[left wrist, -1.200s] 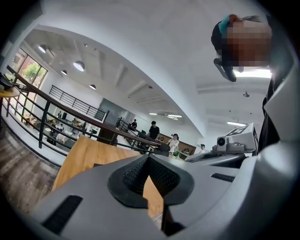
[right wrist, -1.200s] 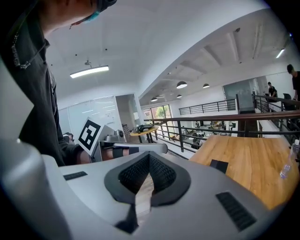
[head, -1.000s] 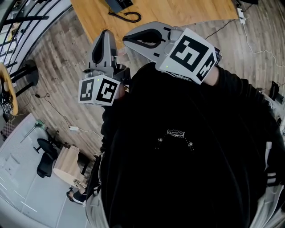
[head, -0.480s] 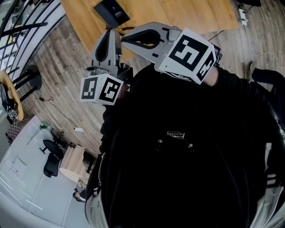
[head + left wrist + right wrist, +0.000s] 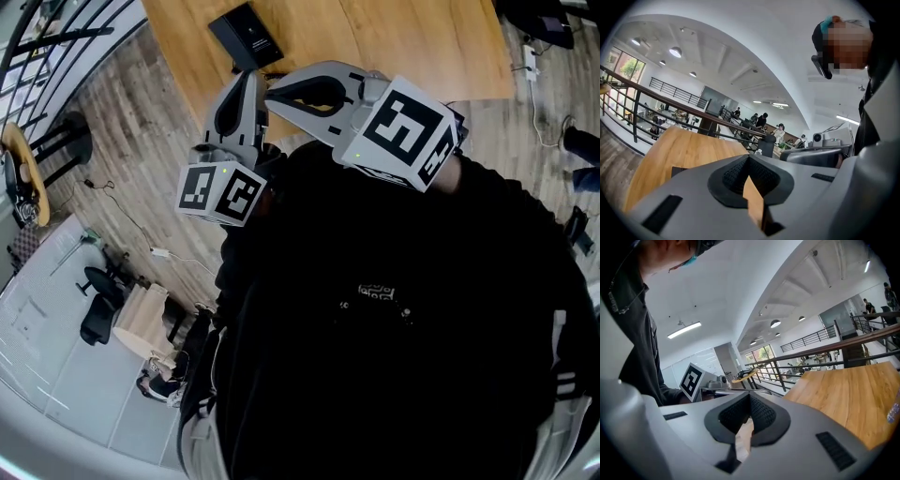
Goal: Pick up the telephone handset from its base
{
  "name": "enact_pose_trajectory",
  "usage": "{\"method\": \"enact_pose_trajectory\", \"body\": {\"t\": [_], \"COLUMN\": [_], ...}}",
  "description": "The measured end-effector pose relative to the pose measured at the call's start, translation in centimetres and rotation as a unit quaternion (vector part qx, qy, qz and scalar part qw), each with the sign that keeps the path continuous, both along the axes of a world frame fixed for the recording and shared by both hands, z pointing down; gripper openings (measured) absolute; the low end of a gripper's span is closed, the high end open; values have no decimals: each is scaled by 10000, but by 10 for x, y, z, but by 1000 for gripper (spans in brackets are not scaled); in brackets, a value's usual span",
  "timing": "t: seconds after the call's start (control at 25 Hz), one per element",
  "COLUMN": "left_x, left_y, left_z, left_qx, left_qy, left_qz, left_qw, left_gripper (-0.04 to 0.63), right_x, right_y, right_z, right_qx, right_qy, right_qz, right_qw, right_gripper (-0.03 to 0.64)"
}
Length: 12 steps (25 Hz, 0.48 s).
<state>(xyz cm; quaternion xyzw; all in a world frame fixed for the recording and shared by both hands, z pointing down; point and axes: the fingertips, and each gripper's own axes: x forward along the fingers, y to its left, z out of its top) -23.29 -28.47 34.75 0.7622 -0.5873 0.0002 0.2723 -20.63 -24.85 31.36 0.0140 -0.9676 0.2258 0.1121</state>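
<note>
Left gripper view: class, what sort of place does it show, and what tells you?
Probably an open-plan workplace on an upper level: a wooden table, metal railings along the floor's edge, and people gathered beyond.

I wear a black long-sleeved top (image 5: 375, 394) with a small pale print (image 5: 378, 292) on the chest and white stripes (image 5: 565, 380) at one side. My left gripper (image 5: 247, 77) and right gripper (image 5: 274, 86) have smooth grey shells and black ribbed pads (image 5: 736, 176). Each carries a white cube (image 5: 220, 192) with black square markers and a tiny green light.
</note>
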Motion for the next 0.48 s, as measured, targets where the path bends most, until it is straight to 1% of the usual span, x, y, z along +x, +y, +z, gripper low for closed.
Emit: {"method": "enact_pose_trajectory", "body": {"t": [0.12, 0.24, 0.36, 0.48], "left_x": [8, 14, 14, 8], "left_y": [-1, -2, -3, -11], "left_z": [12, 22, 28, 34], "left_qx": [-211, -360, -411, -332], "left_qy": [75, 95, 138, 299], "left_qz": [-17, 120, 249, 458], "left_qw": [9997, 9992, 9988, 9979], "left_gripper": [6, 6, 6, 5], "right_x": [3, 3, 1, -2], "right_y": [-4, -9, -13, -18], "right_z": [11, 14, 19, 24], "right_qx": [-191, -248, -249, -201], "right_qy": [21, -6, -24, 167], "right_qz": [-94, -69, 60, 223], "right_qw": [9998, 9997, 9997, 9994], "right_gripper": [15, 15, 15, 15]}}
